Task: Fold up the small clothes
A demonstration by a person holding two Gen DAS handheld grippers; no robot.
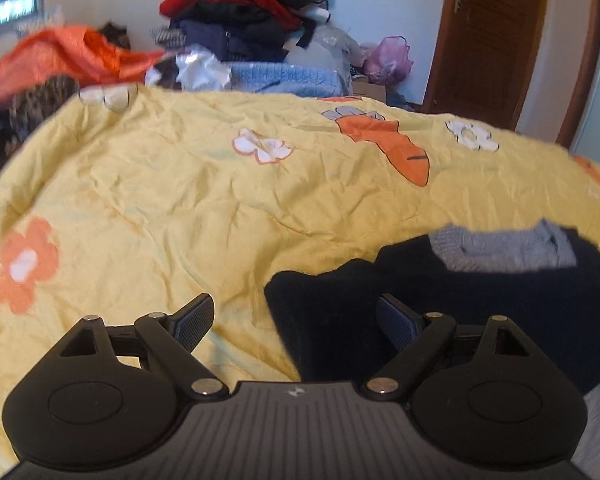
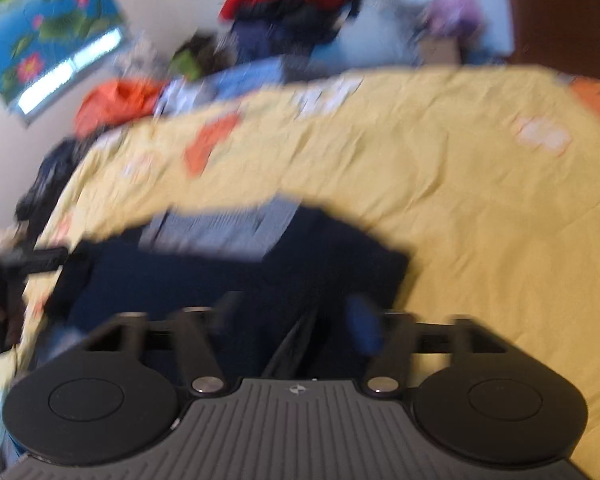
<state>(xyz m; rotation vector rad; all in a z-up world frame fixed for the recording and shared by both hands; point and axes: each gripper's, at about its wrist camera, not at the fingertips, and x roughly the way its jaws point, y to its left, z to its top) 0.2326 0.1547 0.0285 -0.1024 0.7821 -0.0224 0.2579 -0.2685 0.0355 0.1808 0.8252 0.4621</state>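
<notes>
A dark navy knitted garment (image 1: 500, 304) with a grey ribbed neck (image 1: 504, 250) lies flat on the yellow bedspread (image 1: 180, 200). My left gripper (image 1: 296, 320) hovers open over the garment's left edge. Its right finger (image 1: 396, 322) is above the dark cloth and its left finger (image 1: 194, 320) is above bare bedspread, with nothing pinched between them. In the blurred right wrist view the same garment (image 2: 220, 276) fills the lower middle, grey neck (image 2: 220, 228) at its far side. My right gripper (image 2: 296, 320) stands open just above the garment's near right part, holding nothing.
The bedspread carries flower patches and an orange carrot patch (image 1: 392, 148). Behind the bed rises a heap of clothes (image 1: 240, 12), with an orange cloth (image 1: 68, 60) at its left and a folded blue knit (image 1: 284, 78). A brown door (image 1: 488, 40) stands at the back right.
</notes>
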